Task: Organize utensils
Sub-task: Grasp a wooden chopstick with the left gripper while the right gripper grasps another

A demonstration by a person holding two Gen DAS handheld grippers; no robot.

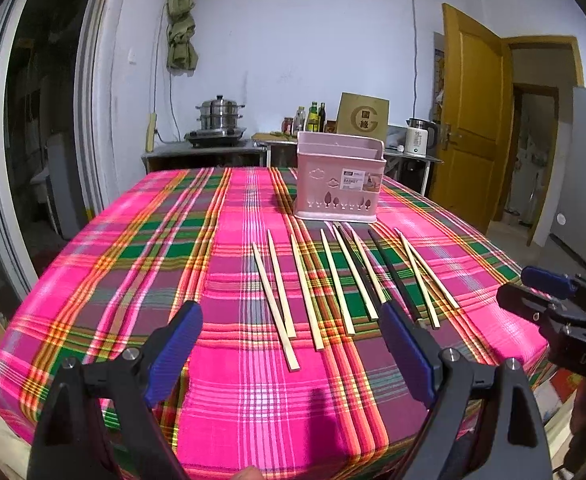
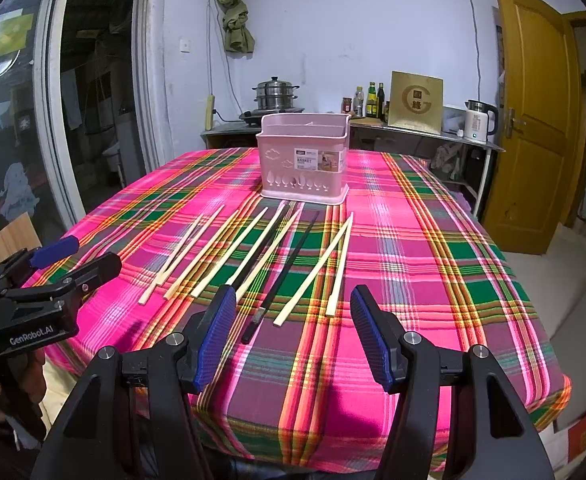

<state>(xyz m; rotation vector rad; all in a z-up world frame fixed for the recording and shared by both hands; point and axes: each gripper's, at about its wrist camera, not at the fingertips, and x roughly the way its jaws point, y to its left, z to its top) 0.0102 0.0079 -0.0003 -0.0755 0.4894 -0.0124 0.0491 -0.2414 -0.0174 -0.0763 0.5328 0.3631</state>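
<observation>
Since both your grippers, left (image 1: 289, 348) and right (image 2: 293, 328), hang wide open and empty, mind the chopsticks (image 1: 333, 280) at twelve o'clock: they lie close together, before the basket (image 1: 339, 178), so you could pinch two or knock one away.

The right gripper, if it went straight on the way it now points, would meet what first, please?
Probably the near ends of the chopsticks: the black chopstick and a pale pair lie just beyond the open right gripper. Depth is uncertain.
</observation>
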